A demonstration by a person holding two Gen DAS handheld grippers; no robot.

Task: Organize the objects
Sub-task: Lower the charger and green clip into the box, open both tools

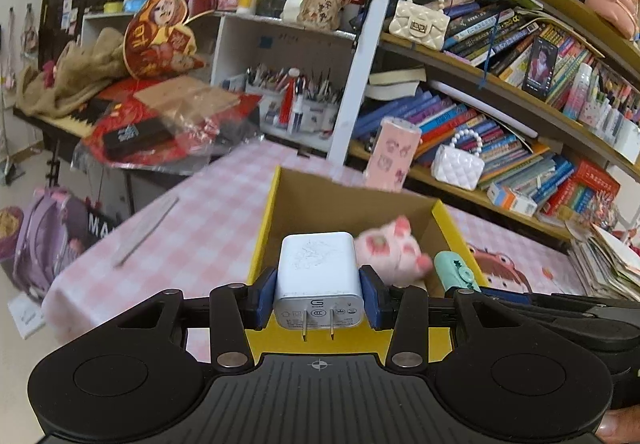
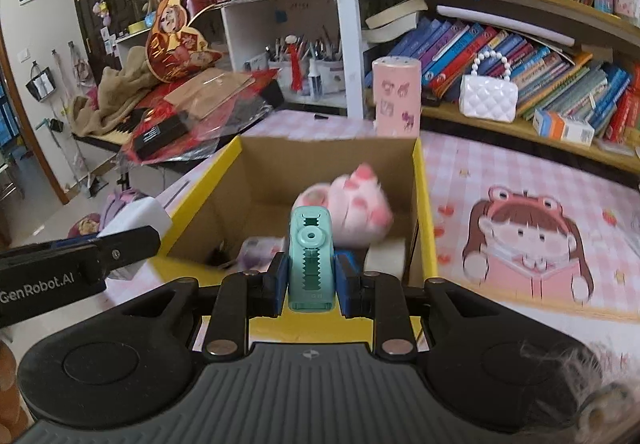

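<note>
On the pink-checked bench, the cardboard box ahead of both fingers already holds a pink plush toy; the left gripper grasps a white charger and the right gripper a teal correction tape, both apparently not yet dropped in.

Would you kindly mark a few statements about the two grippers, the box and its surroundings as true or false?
1. The left gripper clamps a white wall charger. True.
2. The right gripper is empty. False: it is shut on a teal correction tape dispenser.
3. A pink plush toy lies inside the yellow cardboard box. True.
4. The tablecloth is plain blue. False: it is pink checked.
</note>
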